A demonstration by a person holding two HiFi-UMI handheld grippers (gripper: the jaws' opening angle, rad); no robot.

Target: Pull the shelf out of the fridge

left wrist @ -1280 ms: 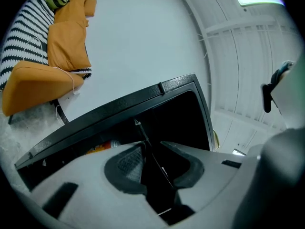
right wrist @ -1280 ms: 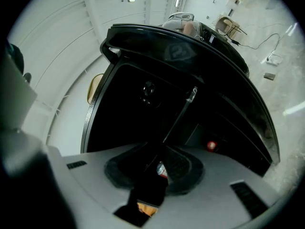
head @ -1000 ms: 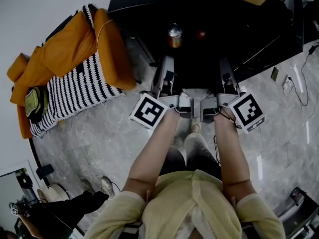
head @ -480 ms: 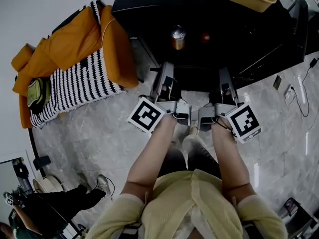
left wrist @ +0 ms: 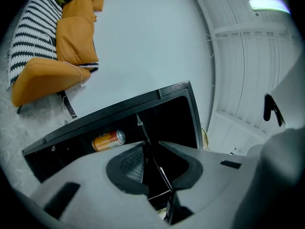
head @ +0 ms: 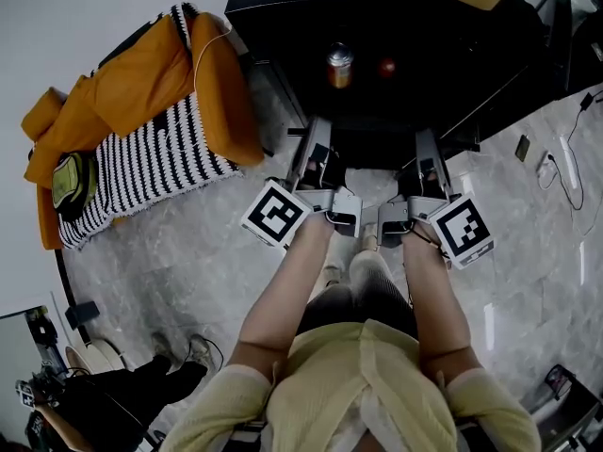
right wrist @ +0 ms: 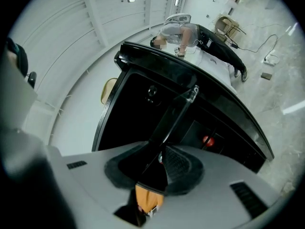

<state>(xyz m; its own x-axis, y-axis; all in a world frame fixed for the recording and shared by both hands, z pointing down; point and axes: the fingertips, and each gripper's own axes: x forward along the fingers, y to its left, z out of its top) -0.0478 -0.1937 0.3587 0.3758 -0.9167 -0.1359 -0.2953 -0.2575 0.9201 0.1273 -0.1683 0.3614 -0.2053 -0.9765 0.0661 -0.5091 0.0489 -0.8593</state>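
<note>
While the shelf point(right wrist: 172, 112) sits inside the open black fridge point(head: 292, 8), near a can point(head: 339, 67), the pull looks barely begun: the right gripper point(right wrist: 159, 159) has its jaws clamped on the shelf's front edge, the left gripper's point(left wrist: 150, 149) jaws are closing around it without pressing yet; the whole slide-out remains

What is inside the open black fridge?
An orange can and a small red thing are inside the fridge, and a shelf runs toward its front. The rest is too dark to see.
</note>
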